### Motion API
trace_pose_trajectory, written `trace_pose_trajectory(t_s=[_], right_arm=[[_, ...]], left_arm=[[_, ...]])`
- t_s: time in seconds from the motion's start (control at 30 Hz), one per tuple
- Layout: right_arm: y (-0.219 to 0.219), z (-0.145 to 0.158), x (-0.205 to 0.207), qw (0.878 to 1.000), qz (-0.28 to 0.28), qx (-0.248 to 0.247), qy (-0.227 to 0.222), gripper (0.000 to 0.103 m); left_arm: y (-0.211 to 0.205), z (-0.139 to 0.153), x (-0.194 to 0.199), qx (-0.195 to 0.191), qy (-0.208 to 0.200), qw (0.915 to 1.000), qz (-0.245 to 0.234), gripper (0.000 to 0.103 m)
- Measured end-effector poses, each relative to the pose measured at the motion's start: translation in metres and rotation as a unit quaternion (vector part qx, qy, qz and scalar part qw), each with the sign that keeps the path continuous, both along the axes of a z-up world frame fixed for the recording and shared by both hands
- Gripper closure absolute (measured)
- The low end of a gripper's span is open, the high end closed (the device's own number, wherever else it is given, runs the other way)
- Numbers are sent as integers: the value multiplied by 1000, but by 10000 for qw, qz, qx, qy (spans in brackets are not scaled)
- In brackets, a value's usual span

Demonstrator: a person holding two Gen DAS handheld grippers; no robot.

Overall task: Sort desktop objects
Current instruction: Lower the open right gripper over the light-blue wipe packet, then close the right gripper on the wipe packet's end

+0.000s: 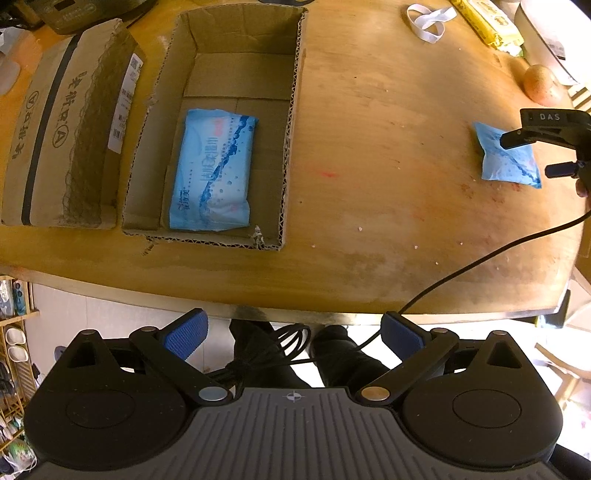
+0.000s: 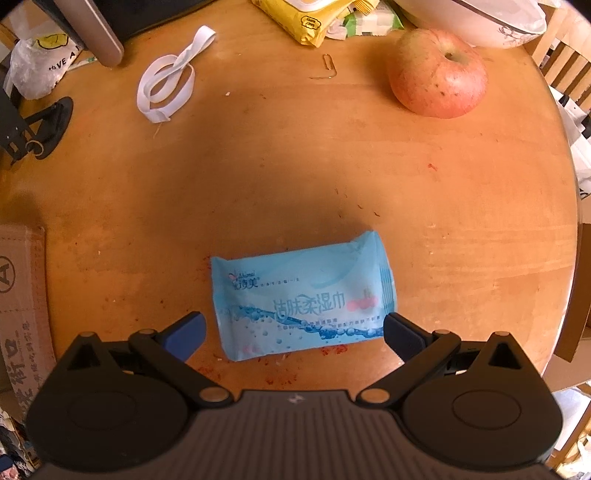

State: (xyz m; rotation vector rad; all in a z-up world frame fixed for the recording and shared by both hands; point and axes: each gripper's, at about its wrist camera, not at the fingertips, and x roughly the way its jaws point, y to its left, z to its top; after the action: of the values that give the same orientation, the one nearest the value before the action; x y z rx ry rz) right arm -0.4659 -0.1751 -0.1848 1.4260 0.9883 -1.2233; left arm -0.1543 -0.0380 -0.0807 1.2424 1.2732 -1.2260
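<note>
Right tool (image 2: 294, 330) agape above wipes packet (image 2: 303, 295)

The left wrist camera hangs back off the near edge of the round wooden table (image 1: 369, 155), high and fairly far, looking forward and down past the left gripper (image 1: 293, 334) so that the open cardboard box (image 1: 295, 122) sits left of centre on the table. The right wrist camera sits low and close over the table's right part, facing its far rim, with a blue wet-wipe pack (image 2: 301, 295) just ahead of the right gripper (image 2: 293, 330). Both views share that pack (image 1: 508, 157), the right gripper (image 1: 535, 153), the white elastic band (image 1: 428, 20) and the apple (image 1: 541, 83).
</note>
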Motion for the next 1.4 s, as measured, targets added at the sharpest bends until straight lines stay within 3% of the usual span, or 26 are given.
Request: trace_pose_trajectory(t_s=[0.27, 0.37, 0.5, 0.63, 1.03, 1.4], right_arm=[[3, -1, -3, 9983, 424, -373, -165, 0], [5, -3, -2, 9946, 882, -532, -127, 0], [9, -4, 4, 9824, 1722, -715, 146, 0], [12, -4, 8, 9665, 2439, -792, 120, 0], [22, -4, 24, 8888, 4438, -1133, 157, 0], [28, -11, 33, 7994, 5881, -1219, 111, 0]], left_arm=[[-3, -3, 2, 29, 36, 10000, 19, 0], [-3, -4, 3, 41, 44, 10000, 35, 0], [-4, -5, 4, 55, 52, 10000, 58, 0], [-4, -5, 5, 64, 55, 9999, 89, 0], [-2, -4, 9, 53, 78, 9997, 244, 0], [3, -4, 17, 59, 48, 9987, 501, 0]])
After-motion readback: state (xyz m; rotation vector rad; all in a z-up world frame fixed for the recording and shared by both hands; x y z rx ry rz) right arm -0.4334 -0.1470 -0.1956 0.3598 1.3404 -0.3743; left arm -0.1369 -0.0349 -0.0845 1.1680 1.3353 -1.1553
